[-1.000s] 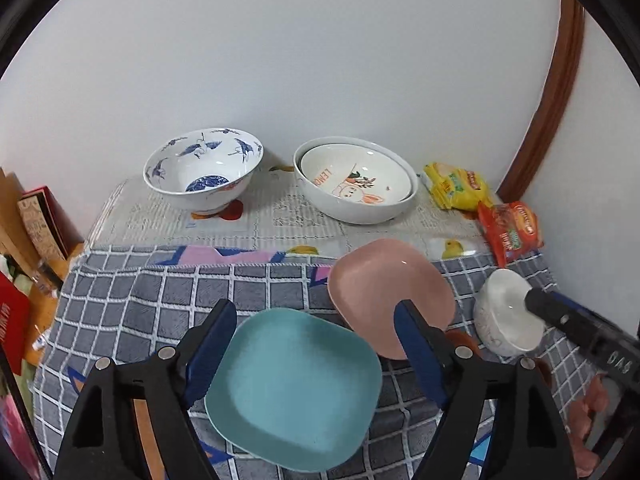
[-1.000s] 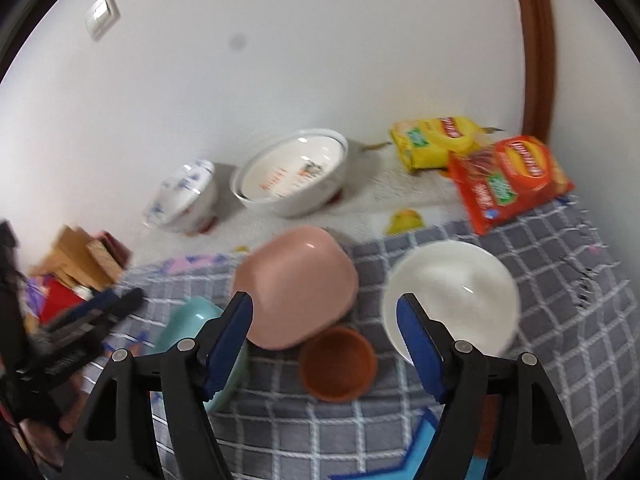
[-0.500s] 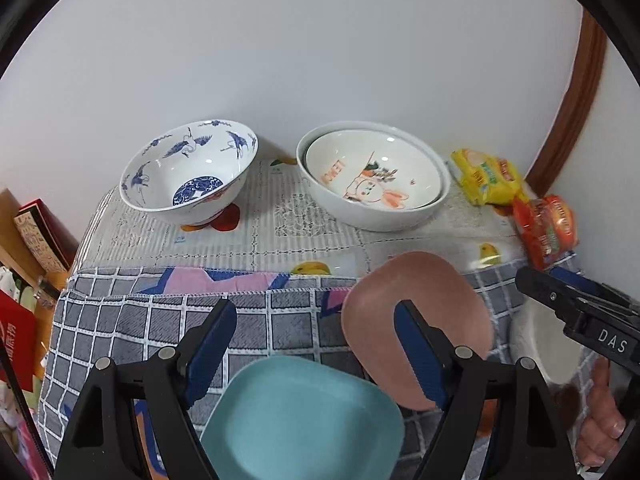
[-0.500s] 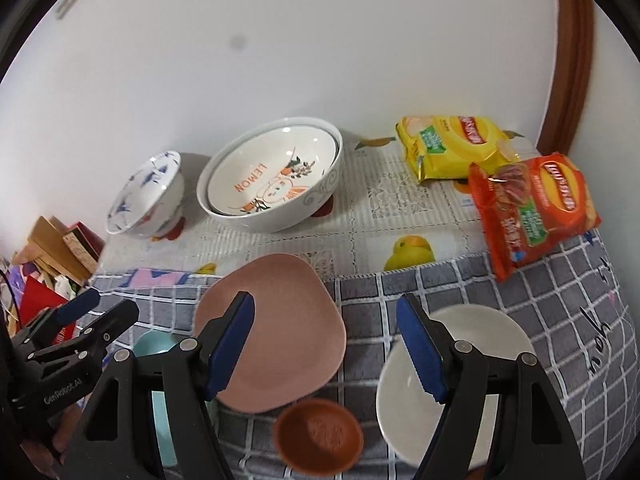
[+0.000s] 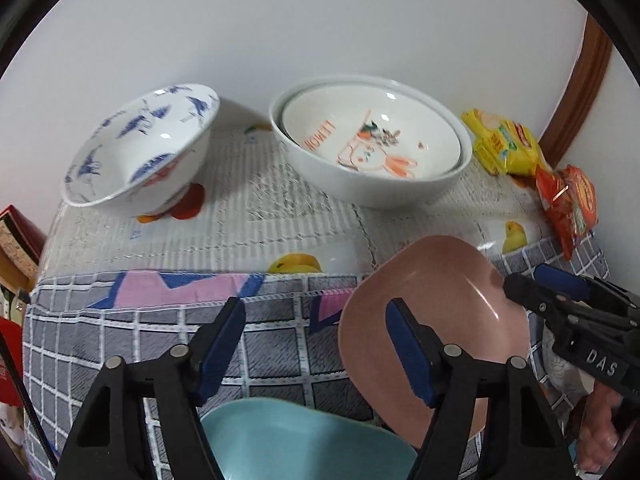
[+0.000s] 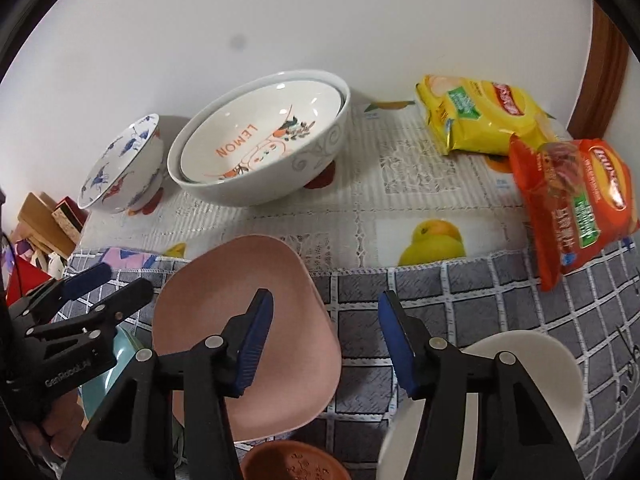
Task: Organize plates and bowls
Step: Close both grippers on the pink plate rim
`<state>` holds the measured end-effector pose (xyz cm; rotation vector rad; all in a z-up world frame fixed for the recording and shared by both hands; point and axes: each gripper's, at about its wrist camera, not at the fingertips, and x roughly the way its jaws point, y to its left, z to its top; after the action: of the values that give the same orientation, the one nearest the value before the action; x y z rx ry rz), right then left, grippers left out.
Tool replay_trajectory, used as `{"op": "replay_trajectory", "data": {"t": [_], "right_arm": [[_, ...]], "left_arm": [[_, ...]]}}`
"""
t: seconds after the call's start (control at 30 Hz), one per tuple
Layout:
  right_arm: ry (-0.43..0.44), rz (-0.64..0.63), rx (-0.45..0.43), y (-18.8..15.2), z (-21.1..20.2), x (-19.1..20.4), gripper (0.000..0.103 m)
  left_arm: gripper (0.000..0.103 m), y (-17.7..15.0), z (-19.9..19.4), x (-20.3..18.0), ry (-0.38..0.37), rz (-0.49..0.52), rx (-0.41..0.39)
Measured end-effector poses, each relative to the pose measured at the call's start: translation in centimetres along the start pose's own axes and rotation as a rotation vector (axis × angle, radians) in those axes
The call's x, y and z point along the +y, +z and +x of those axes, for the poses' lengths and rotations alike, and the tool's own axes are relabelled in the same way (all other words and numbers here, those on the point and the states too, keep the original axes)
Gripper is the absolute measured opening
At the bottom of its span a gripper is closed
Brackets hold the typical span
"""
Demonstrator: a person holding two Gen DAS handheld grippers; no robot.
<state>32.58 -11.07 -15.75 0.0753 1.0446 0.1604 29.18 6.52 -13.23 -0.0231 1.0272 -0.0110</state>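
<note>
A pink plate point(image 5: 440, 300) point(image 6: 224, 300) lies on the checked cloth, with a teal plate point(image 5: 300, 440) point(image 6: 120, 348) nearer at the left. My left gripper point(image 5: 316, 320) hovers over the cloth with its jaws closing. The pink plate's left rim shows between its fingers, but no pad presses on it. My right gripper point(image 6: 325, 308) is also closing, with the plate's right rim below its left finger and nothing gripped. At the back stand a blue-patterned bowl point(image 5: 136, 152) point(image 6: 120, 168) and two nested white bowls point(image 5: 372, 148) point(image 6: 260, 144). A white bowl point(image 6: 532, 364) and a small terracotta bowl point(image 6: 292, 464) sit near the right gripper.
A yellow snack bag point(image 6: 480, 120) and an orange one point(image 6: 576, 200) lie at the back right, by a brown door frame point(image 6: 604, 64). Boxes point(image 6: 44, 216) stand off the table's left edge. A white wall runs close behind the bowls.
Both grippers have moved forward and down toward the table, so the back bowls look larger and the teal plate sits lower in view. Both pairs of jaws stand narrower than before.
</note>
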Motion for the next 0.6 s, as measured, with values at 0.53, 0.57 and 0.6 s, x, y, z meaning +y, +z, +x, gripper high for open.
{"op": "replay_trajectory", "data": {"t": [0.53, 0.57, 0.6], "right_arm": [[-0.127, -0.152, 0.023, -1.0, 2.1, 2.8, 0.043], [-0.13, -0.156, 0.025, -1.1, 2.1, 2.9, 0.043], [-0.136, -0.159, 0.024, -1.1, 2.2, 2.9, 0.043]], "left_arm": [[0.054, -0.5, 2.9, 0.7, -0.034, -0.029, 0.055], [0.054, -0.5, 2.9, 0.7, -0.034, -0.033, 0.05], [0.054, -0.5, 2.9, 0.7, -0.034, -0.029, 0.048]]}}
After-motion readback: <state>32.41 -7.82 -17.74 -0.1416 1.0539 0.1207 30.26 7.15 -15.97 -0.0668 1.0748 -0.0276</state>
